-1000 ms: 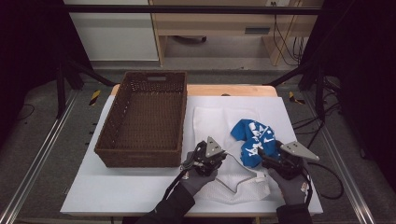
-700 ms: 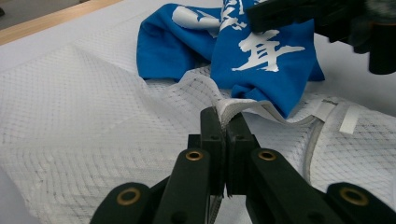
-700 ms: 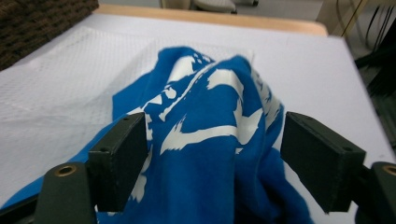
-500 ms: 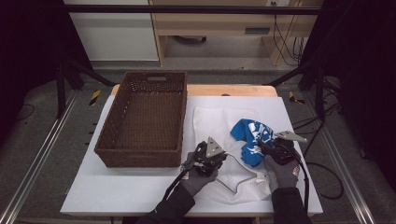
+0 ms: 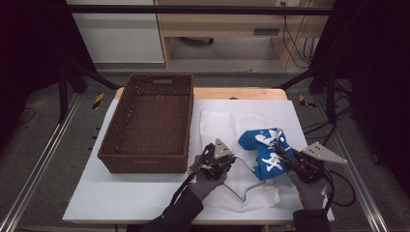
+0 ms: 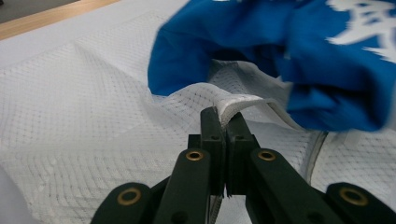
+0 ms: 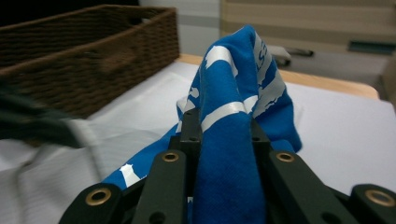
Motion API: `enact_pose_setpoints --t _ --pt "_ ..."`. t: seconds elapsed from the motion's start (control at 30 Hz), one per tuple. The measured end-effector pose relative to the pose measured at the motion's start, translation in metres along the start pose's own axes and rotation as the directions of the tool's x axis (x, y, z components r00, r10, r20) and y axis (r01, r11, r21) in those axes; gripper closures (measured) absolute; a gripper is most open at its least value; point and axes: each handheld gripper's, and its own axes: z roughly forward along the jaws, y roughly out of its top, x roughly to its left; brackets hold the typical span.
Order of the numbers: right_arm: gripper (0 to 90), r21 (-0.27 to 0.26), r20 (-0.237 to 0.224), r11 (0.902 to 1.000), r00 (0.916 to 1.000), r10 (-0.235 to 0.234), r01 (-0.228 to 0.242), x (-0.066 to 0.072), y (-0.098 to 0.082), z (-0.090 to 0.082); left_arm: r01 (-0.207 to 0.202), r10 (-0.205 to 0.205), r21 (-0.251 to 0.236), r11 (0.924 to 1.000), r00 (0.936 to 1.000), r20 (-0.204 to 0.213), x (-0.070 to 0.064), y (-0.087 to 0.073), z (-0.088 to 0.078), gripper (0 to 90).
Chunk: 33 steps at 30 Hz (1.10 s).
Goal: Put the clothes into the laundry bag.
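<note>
Blue printed cloth (image 5: pixel 267 150) bunched near the table's right front, lying partly on a white mesh bag (image 5: pixel 232 145) spread flat just right of the wicker basket (image 5: pixel 150 121). Pinched by the right gripper (image 7: pixel 223 122), jaws clamped on a raised fold of blue fabric, apparently to lift or pull it clear. Mesh edge nipped by the left gripper (image 6: pixel 223 122), jaws almost fully together on the hem, probably to hold the bag down or open. All on a white table (image 5: pixel 121 198).

Right gripper (image 7: pixel 224 135) jaws pinch blue cloth (image 7: pixel 243 84).
</note>
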Motion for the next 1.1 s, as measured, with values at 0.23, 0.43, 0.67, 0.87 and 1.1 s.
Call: enact_pose_setpoints --t 0.23,0.43,0.67,0.87,1.1 --pt "75.8 -0.004 -0.126 0.999 0.991 -0.045 0.045 0.031 -0.004 -0.01 0.024 -0.024 -0.002 0.9997 0.9997 0.001 0.002 0.003 0.002 88.4" --pt "75.7 0.025 -0.223 0.9932 0.9691 -0.106 0.114 0.061 -0.01 0.0 0.047 -0.047 0.0 0.9989 0.9989 0.002 0.005 0.004 0.002 88.4" --pt "75.7 0.128 -0.302 0.9763 0.9446 -0.129 0.174 0.085 -0.029 0.025 0.056 -0.056 0.0 0.9984 0.9984 0.007 0.005 0.004 0.002 88.4" --pt "75.5 0.265 -0.273 0.9442 0.9542 -0.122 0.196 0.092 -0.043 0.054 0.033 -0.033 -0.014 0.9993 0.9993 0.019 -0.002 0.007 -0.001 88.4" --pt "71.2 0.312 -0.173 0.9356 0.9783 -0.114 0.164 0.091 -0.049 0.076 -0.001 0.001 -0.012 0.9999 1.0 0.007 -0.009 0.003 -0.003 88.4"
